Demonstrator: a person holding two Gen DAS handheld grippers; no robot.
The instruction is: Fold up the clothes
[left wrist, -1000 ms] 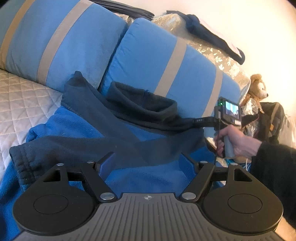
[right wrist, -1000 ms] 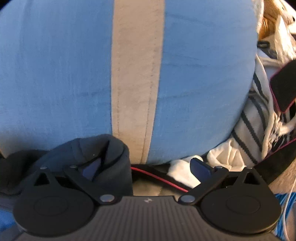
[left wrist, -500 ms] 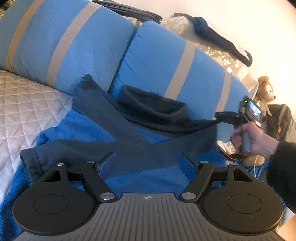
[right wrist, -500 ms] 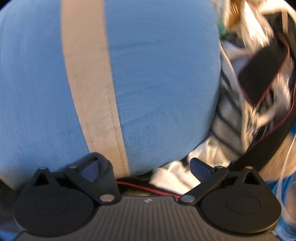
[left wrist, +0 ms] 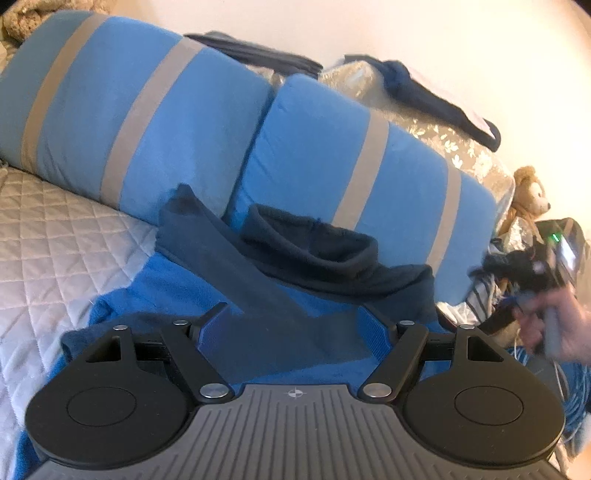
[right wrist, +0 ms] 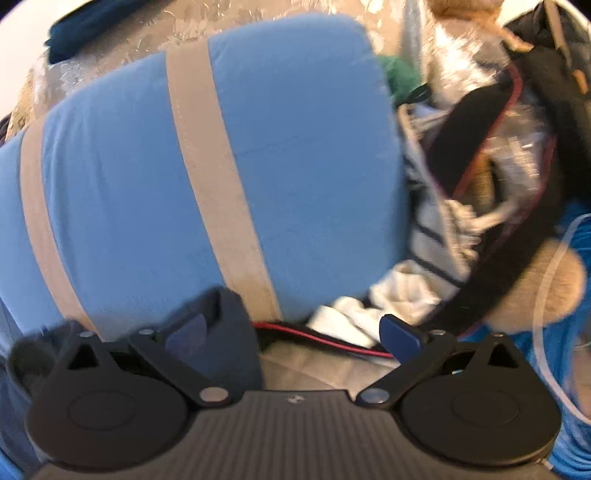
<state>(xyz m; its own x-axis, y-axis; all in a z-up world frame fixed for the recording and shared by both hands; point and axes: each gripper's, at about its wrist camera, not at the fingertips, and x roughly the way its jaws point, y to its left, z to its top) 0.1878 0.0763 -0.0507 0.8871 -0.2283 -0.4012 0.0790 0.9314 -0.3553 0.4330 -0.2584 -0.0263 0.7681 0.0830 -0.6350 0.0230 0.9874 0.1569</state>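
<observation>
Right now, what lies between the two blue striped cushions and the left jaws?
In the left wrist view, the dark navy garment lies there, spread over blue fleece, between the cushions and the open left gripper.

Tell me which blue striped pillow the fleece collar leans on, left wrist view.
The right-hand pillow, nearest the teddy bear. The dark collar rests against its lower front; the left pillow only has a sleeve tip at its corner.

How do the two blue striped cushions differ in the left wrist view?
The left cushion has mostly bare quilted cover in front of it, while the right cushion has the fleece's dark collar propped against it. A teddy bear sits past the right cushion's end, and a beige throw lies by the left cushion's. Both cushions are blue with tan stripes.
</observation>
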